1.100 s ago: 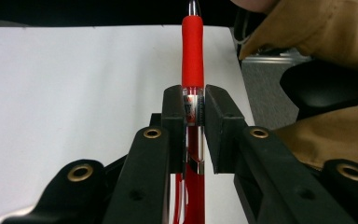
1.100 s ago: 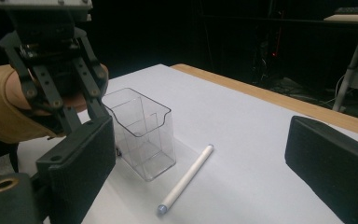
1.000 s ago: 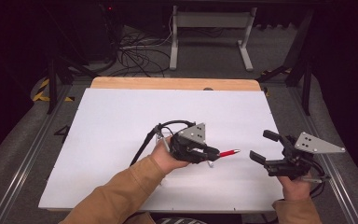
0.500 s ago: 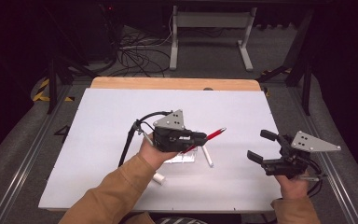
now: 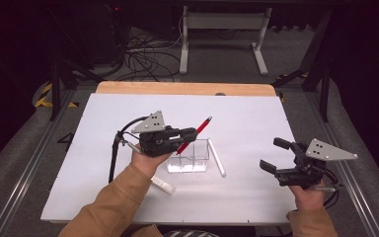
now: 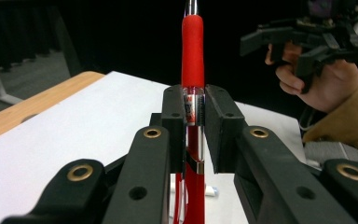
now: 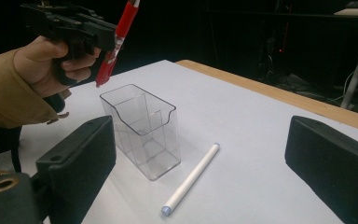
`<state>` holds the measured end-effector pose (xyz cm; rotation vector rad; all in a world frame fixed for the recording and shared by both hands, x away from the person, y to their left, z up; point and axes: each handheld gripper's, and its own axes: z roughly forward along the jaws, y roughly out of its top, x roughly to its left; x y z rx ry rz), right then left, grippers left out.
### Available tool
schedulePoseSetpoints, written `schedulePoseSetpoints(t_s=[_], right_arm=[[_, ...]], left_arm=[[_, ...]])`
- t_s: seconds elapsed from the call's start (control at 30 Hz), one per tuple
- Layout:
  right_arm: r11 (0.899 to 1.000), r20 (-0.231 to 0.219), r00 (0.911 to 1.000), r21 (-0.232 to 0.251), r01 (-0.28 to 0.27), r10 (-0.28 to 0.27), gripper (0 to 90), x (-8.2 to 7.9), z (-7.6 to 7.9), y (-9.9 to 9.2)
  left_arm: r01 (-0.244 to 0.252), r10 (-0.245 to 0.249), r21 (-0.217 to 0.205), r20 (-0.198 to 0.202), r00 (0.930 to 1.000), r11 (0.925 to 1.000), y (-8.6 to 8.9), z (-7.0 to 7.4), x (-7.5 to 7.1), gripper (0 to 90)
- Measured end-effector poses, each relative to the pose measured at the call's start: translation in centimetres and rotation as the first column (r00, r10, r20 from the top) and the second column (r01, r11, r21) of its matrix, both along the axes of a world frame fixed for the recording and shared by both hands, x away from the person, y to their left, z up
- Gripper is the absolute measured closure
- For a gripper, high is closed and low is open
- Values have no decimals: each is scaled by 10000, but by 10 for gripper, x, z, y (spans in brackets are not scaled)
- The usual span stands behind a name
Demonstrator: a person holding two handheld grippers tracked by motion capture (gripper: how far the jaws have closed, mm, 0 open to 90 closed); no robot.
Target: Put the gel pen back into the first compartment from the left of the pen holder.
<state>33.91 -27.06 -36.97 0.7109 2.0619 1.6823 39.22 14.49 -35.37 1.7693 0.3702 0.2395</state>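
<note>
The left gripper (image 5: 190, 134) had its black jaws clamped on a red pen (image 5: 193, 135), gripping the clear section of the barrel just below the soft red foam-like grip sleeve. In the left gripper view the pen (image 6: 192, 56) stood straight between the two blocky jaw pads, a silver tip at the far end. In the high view it slanted up and to the right above the near-left rim of a small clear plastic holder (image 5: 190, 157), its lower end over the holder's open top but not inside as far as could be told.

The holder (image 7: 142, 128) was a rectangular, thin-walled transparent box with an inner divider and a dipped front lip, standing upright on the smooth white table (image 5: 256, 113). A strip of pale wood (image 5: 177, 88) edged the table's far side.

Just beside the holder, to its right in the high view, lay a slim white cylindrical pen (image 5: 216, 158) flat on the table, apart from the holder. Another short white piece (image 5: 162, 185) lay near the left forearm's tan sleeve (image 5: 113, 202); its kind was unclear.

The right gripper (image 5: 276, 157) was held at the table's right edge, well apart from the holder, its jaws spread wide with nothing between them; its own view showed the two padded black jaws framing the holder and white pen.

Dark floor, cables and a metal stand lay beyond the table.
</note>
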Motion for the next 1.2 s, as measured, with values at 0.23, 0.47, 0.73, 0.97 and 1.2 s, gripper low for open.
schedulePoseSetpoints(t_s=[0.23, 0.47, 0.73, 0.97, 1.2], right_arm=[[10000, -33, 10000, -34, -17, 17, 91, 0, -1, 1], [10000, -70, 10000, -55, -52, 51, 91, 0, -1, 2], [10000, -64, 10000, -83, -56, 56, 91, 1, -2, 3], [9999, -65, 10000, -90, -64, 64, 91, 1, -2, 3], [9999, -124, 9999, -88, -106, 105, 91, 1, -3, 4]], left_arm=[[-617, 623, -573, 94, 9980, 9965, 16, -8, 0, 793], [-998, 1027, -750, 364, 9940, 9922, 22, -15, -2, 792], [-1236, 1300, -899, 699, 9890, 9883, 22, -21, -1, 792], [-1451, 1491, -789, 475, 9877, 9863, 26, -26, 2, 792], [-1557, 1593, -905, 345, 9866, 9836, 30, -32, 4, 792]])
